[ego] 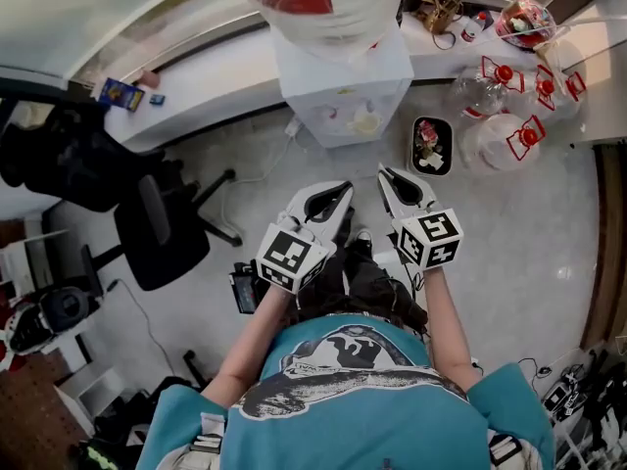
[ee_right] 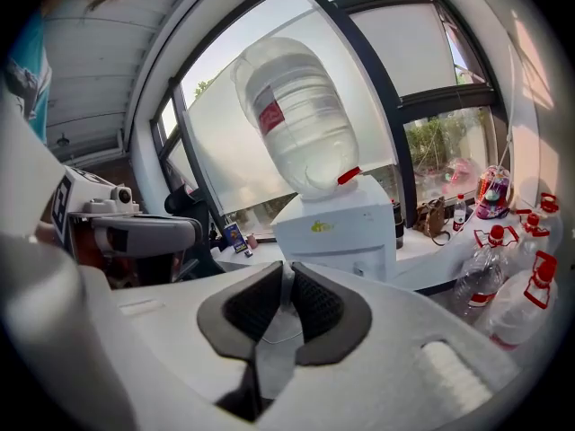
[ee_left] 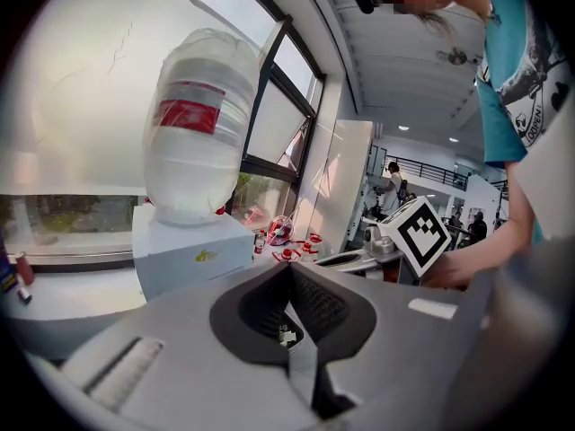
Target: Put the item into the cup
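The left tongs (ego: pixel 345 186) and right tongs (ego: pixel 384 172) point side by side, slightly downward, toward the water dispenser (ego: pixel 343 96). Both are clenched, holding nothing.

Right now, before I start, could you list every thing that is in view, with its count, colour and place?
water dispenser: one, white, on the floor by the counter, ahead of both grippers
water bottle: one, clear with a red label, upside down on the dispenser
empty bottles: at least three, clear with red handles, on the floor at right
tray: one, black, on the floor right of the dispenser, small items inside
office chair: one, black, at left
small box: one, blue, on the counter at left
counter: one, white, along the window
left gripper: one, white, jaws together, empty
right gripper: one, white, jaws together, empty
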{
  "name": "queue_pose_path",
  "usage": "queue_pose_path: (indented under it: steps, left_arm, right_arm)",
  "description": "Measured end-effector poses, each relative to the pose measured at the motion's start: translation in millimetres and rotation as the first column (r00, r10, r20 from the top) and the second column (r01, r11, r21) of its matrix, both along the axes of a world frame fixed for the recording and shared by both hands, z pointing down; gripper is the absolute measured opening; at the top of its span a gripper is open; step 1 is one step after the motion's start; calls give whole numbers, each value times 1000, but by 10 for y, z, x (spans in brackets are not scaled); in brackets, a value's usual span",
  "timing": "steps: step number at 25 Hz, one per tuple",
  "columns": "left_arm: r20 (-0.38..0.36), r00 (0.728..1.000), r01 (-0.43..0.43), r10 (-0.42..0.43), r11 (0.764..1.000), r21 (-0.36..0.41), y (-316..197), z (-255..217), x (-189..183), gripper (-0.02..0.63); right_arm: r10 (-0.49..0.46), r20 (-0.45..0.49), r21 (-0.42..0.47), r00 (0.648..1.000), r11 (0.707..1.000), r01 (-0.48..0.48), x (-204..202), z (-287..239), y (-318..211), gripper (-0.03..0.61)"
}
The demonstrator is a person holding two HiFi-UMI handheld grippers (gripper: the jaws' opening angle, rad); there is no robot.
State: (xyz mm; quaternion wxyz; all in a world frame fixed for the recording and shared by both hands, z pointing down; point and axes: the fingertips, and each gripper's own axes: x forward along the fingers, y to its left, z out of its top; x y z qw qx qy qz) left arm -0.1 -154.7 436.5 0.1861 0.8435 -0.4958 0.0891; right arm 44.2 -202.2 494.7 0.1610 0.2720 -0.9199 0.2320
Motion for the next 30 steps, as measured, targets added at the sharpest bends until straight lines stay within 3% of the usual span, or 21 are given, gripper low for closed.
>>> queue_pose_path:
  steps: [18,25,30]
  left_arm:
    - [41,999,-19,20,1000,-21,-597,735,-345,0]
    - [16,1000,10,-10,999,-35,-752,954,-399,0]
    - [6,1000,-9,9,999,-50,-802,1054,-367,0]
  right_arm:
    - [7,-199,-51,980,999,-17,-374,1463,-844,34]
    - [67,-194,-124,979,988,-92,-459,1918,-1151,34]
    - [143,-166,-206,976,963,-176,-517,2207,-1354,34]
